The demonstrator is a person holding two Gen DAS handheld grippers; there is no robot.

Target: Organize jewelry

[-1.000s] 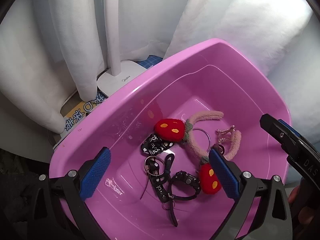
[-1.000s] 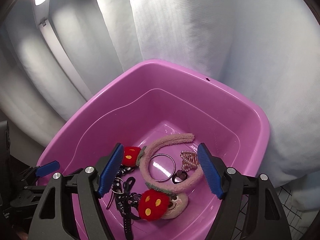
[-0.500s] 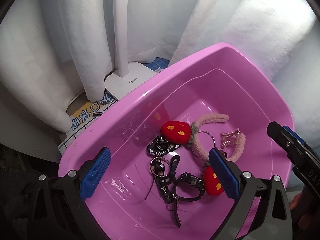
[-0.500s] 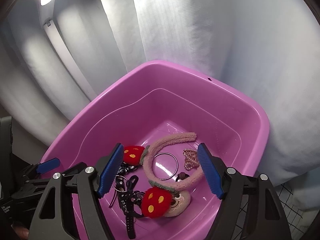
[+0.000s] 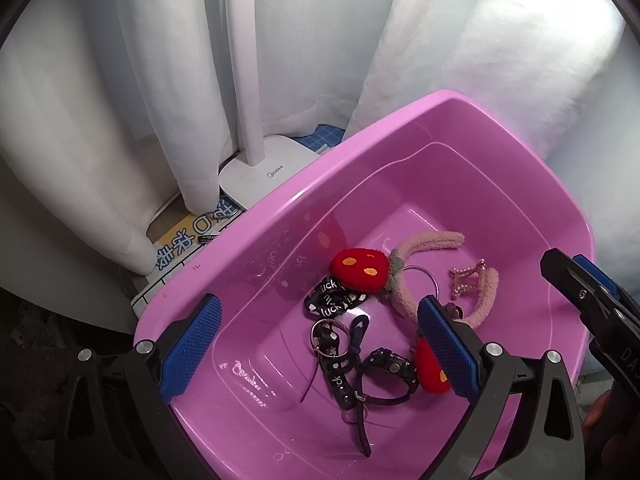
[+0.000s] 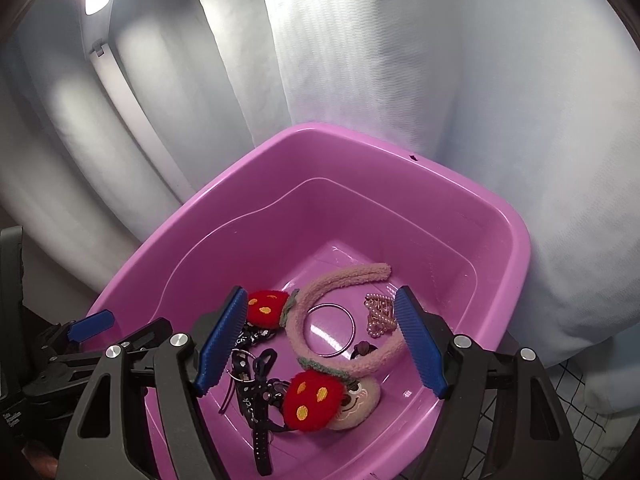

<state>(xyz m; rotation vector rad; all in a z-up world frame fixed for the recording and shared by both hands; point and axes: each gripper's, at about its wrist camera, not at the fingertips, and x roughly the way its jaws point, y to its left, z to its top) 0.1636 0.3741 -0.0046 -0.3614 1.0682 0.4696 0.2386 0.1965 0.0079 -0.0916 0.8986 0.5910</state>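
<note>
In the left wrist view the pink basin (image 5: 256, 232) sits lower and more lamp base (image 5: 268, 172), marked "Midea", shows. Both the left gripper (image 5: 316, 348) and right gripper (image 6: 320, 340) hang wide open, empty, above jewelry including a black "luck" strap (image 5: 328, 300) on the basin's floor.

One pink basin (image 6: 516, 248), one fuzzy headband (image 6: 340, 280), two red strawberries (image 6: 266, 307), one metal ring (image 6: 332, 330).

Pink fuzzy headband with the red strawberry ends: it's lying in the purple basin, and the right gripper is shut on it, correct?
Not quite. The right gripper is open, above the pink fuzzy headband, which lies loose in the purple basin. The right wrist view shows it.
</note>
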